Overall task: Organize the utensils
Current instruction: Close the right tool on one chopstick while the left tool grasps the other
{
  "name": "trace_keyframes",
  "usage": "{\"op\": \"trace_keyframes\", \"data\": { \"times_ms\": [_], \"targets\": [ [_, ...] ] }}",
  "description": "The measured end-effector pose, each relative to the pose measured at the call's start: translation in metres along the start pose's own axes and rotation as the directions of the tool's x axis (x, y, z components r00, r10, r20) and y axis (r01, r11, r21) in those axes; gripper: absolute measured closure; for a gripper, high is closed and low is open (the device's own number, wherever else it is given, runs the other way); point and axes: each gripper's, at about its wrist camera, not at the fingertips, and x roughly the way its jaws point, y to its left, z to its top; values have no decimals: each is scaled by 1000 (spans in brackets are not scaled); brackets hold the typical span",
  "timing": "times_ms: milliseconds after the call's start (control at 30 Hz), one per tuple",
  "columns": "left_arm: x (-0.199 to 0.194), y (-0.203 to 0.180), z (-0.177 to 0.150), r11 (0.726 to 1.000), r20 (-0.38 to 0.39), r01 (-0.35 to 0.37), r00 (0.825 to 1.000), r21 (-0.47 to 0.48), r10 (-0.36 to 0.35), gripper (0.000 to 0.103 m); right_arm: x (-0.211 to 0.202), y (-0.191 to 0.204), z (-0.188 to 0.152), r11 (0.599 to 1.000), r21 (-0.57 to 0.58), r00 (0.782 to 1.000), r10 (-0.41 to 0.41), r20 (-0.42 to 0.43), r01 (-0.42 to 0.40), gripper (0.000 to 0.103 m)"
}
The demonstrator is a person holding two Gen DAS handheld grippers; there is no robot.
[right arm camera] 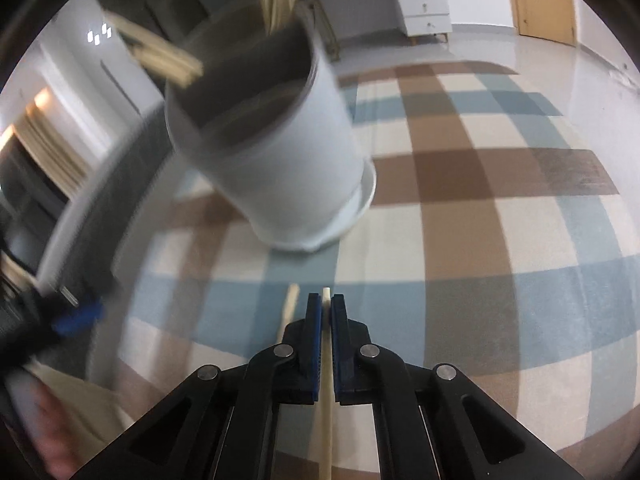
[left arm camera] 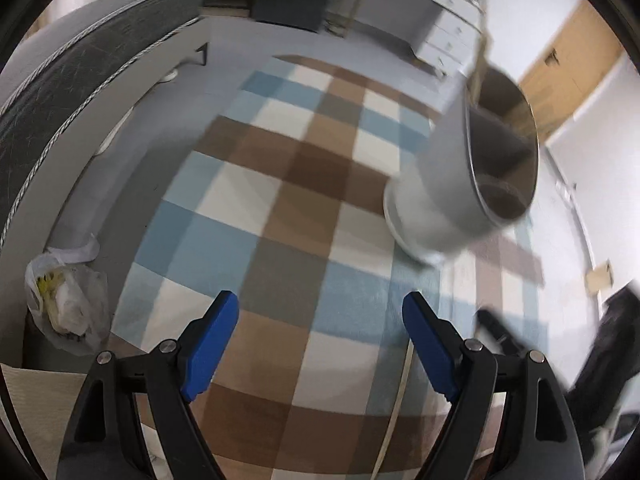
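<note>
right gripper (right arm camera: pixel 326 308): jaws clamped on a chopstick (right arm camera: pixel 326 380), long axis along the jaws.
utensil holder (right arm camera: pixel 272 168): ahead, up-left, mouth tilted.
left gripper (left arm camera: pixel 320 340): jaws open, empty.

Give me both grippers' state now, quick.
Left gripper: open, empty.
Right gripper: closed on a chopstick.

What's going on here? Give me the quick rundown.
A person with a handheld gripper in each hand is sorting utensils on a checked blue, brown and cream cloth. The right gripper is shut on a pale wooden chopstick; a second one lies beside it. Ahead stands a white cylindrical holder with wooden chopsticks already in it. The left gripper is open and empty.
</note>
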Motion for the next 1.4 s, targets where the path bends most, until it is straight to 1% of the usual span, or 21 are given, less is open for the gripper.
{"op": "trace_keyframes", "data": {
  "times_ms": [67,167,300,367,433,500,567,700,867,933,1000,1067,1167,1267,1367,1400],
  "targets": [
    [3,-6,-7,1000,-13,-6,1000,29,6,22,-8,-6,2,999,29,999,28,23,-28,100],
    [3,-12,-18,997,-11,-26,1000,70,27,22,-16,-8,8,996,62,997,64,51,-67,100],
    [6,-18,-29,995,-29,-27,999,95,30,22,-33,-12,8,990,91,991,98,89,-106,100],
    [11,-22,-34,993,-53,-27,998,116,33,22,-40,-20,10,981,133,985,129,118,-145,100],
    [18,-28,-38,989,-75,-28,996,143,40,22,-50,-26,12,973,159,978,143,155,-167,100],
    [22,-34,-42,985,-92,-14,995,170,29,22,-58,-30,14,967,174,971,151,184,-184,100],
    [22,-41,-44,981,-93,-6,995,194,24,22,-63,-31,16,970,172,971,140,195,-174,100],
    [25,-57,-43,967,-75,-32,996,253,53,22,-63,-43,17,965,209,974,121,193,-161,100],
    [38,-69,-36,967,-88,-8,996,253,31,22,-61,-64,15,945,293,979,96,179,-146,100],
    [43,-75,-34,967,-91,-6,995,256,30,22,-60,-68,14,936,316,978,101,181,-155,100],
    [53,-83,-31,962,-95,-19,994,272,47,22,-59,-69,13,937,313,979,99,180,-152,100],
    [58,-87,-27,961,-94,-17,995,277,45,23,-57,-69,14,943,303,982,90,168,-138,100],
    [64,-90,-21,961,-100,-11,994,275,40,23,-55,-71,14,939,316,982,83,169,-134,100],
    [69,-93,-18,957,-101,-22,993,288,53,23,-52,-67,17,943,308,983,75,166,-124,100],
    [72,-99,-15,947,-107,-23,992,321,60,29,-48,-59,22,959,264,985,64,158,-104,100],
    [74,-102,-15,942,-110,-26,992,335,67,33,-50,-58,24,963,253,984,53,168,-96,100]
  ]
}}
